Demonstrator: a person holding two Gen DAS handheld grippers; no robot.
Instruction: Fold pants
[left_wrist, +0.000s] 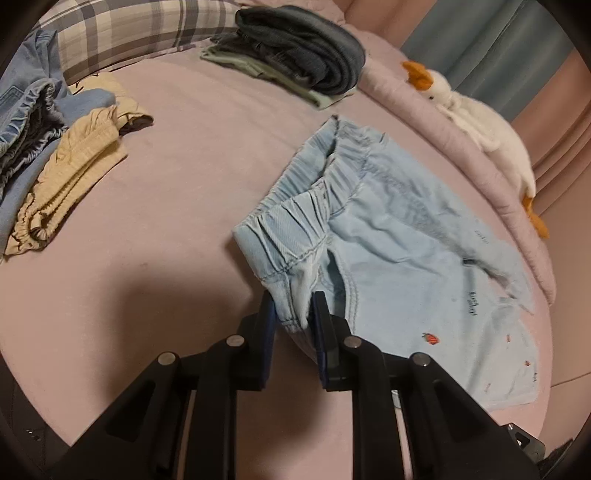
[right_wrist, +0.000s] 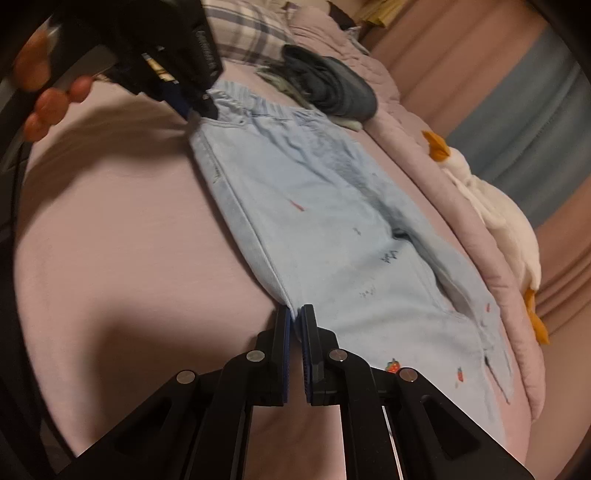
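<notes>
Room: pink curtains and a grey-blue one hang behind the bed.
Bed: big, with a pink sheet. It holds all the clothes.
Pants: light blue, with tiny strawberries on them. They lie flat near the right side of the bed, the stretchy waist far from me in the right view and the legs toward me.
Toy goose: white with an orange beak and feet, lying on the pink quilt just past the pants.
Folded pile: dark jeans on top of something green, at the far side of the bed, near the plaid pillow.
Other clothes: yellow and blue ones bunched on the left, well apart from the pants.
Left gripper: I have it pinched on the near corner of the waist, by the side seam. A bunch of cloth sits between the jaws.
Right gripper: I have it squeezed tight on the same long side edge, lower down on the leg.
Step now: I think I am holding one long side, ready to fold the pants in half the long way.
Next move: I should lift both grippers together and carry this edge over to the far edge by the goose, then lay one leg on top of the other. Both must go at the same speed, or the cloth will twist.
</notes>
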